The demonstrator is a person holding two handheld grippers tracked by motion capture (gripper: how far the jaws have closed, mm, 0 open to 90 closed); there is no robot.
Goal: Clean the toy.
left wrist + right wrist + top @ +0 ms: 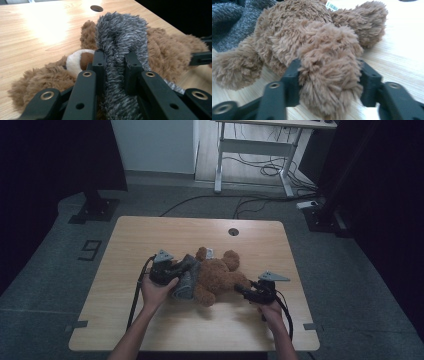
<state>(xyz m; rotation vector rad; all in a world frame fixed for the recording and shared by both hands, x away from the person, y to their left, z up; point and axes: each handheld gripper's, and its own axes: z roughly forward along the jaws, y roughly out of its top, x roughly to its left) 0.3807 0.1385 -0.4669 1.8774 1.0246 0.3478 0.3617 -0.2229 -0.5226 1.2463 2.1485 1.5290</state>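
A brown teddy bear (pixel 217 275) (pixel 170 50) (pixel 312 37) lies on the wooden table (pixel 150 235). A grey fuzzy cloth (pixel 185 282) (pixel 120 37) (pixel 229 22) is draped over its head end. My left gripper (pixel 181 270) (pixel 113 62) is shut on a fold of that cloth, which is pinched narrow between the pads just above the bear's white muzzle. My right gripper (pixel 240 287) (pixel 328 72) straddles one furry leg of the bear, with a jaw on each side. The leg is not squeezed, so the gripper stands open around it.
A round cable hole (pixel 233 231) (pixel 96 8) sits near the table's far edge. A white label (pixel 210 253) (pixel 331 6) sticks out of the bear. Beyond the table stand a white desk frame (pixel 260 150) and floor cables (pixel 260 167). Bare wood lies to the left and front.
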